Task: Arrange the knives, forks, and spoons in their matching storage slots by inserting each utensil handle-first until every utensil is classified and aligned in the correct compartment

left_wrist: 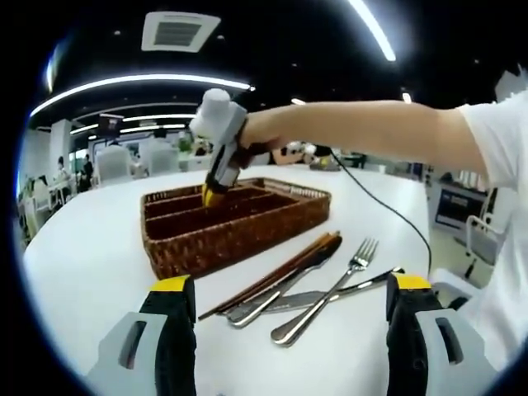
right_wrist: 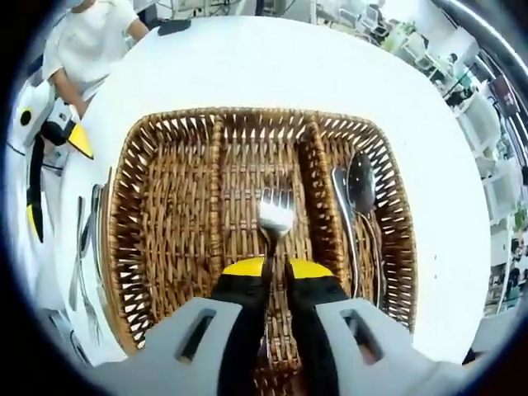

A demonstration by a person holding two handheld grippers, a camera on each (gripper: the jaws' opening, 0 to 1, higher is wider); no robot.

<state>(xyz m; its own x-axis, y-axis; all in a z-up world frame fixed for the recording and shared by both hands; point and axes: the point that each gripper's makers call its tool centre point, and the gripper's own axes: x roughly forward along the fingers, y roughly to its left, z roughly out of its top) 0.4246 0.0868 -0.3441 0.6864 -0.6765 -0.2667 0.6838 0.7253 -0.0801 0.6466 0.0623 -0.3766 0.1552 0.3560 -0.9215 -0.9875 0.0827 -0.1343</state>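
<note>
In the right gripper view, a wicker tray (right_wrist: 165,206) sits on a white table (right_wrist: 272,66), split into three long compartments. A fork (right_wrist: 275,219) lies in the middle compartment, at 6 o'clock from the tray's centre. Two spoons (right_wrist: 360,186) lie in the compartment at 3 o'clock. In the left gripper view, loose cutlery (left_wrist: 305,289) lies on the table at 5 o'clock from the tray.

Fork (right_wrist: 275,221) handle hidden between right hand-held gripper (right_wrist: 276,272) jaws, spoon (right_wrist: 363,194) handles lost against basket (right_wrist: 165,206) weave, loose cutlery (left_wrist: 305,289) handles overlapping, background people too small
</note>
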